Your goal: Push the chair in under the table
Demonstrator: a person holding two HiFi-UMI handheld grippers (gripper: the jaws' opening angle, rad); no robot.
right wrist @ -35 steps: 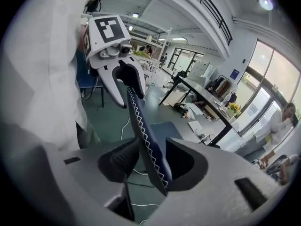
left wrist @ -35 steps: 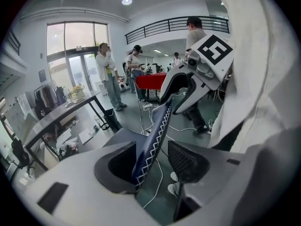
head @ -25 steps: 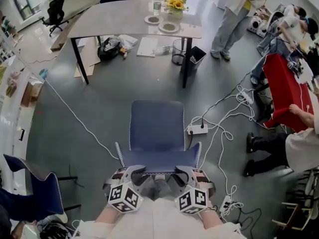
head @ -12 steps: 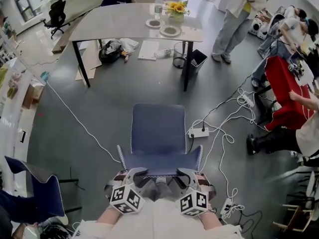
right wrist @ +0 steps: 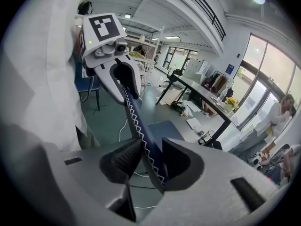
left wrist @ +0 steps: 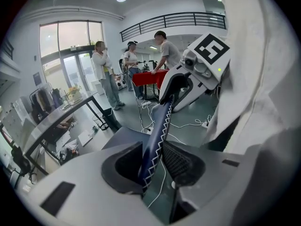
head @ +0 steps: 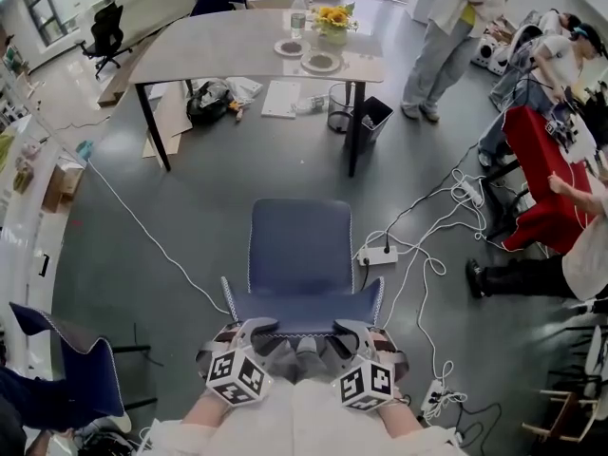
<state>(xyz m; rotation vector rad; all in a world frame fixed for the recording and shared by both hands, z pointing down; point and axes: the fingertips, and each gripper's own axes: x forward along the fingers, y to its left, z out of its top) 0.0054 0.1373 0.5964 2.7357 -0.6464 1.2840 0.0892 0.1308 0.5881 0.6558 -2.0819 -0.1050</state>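
Both pairs of jaws were closed on the top edge of the chair (head: pixel 299 255). The left gripper (head: pixel 255 332) pinched the blue, white-stitched rim near its left corner, and the right gripper (head: pixel 348 331) pinched it near the right corner. In each gripper view I saw that rim pressed between the 2 pads.

The chair stood well short of the table (head: pixel 228 50), its seat toward it, with a stretch of grey floor (head: pixel 237 174) between them. Under the table lay a dark bag (head: pixel 207 98) and a white paper pad (head: pixel 281 93). A wire bin (head: pixel 340 100) and a black bin (head: pixel 373 112) stood by the table's right leg (head: pixel 353 126). On top were yellow flowers (head: pixel 333 12), a bottle (head: pixel 298 9) and 2 plates (head: pixel 321 62).

Just right of the chair a power strip (head: pixel 378 255) lay on the floor, with white cables (head: pixel 427 255) looping away from it. A thin cord (head: pixel 142 221) crossed the floor on the left and ran toward the chair's back corner. A 2nd chair (head: pixel 81 359) stood at lower left. A person (head: pixel 446 36) stood beside the table's right end, and other people were gathered round a red stand (head: pixel 537 169) at the right.
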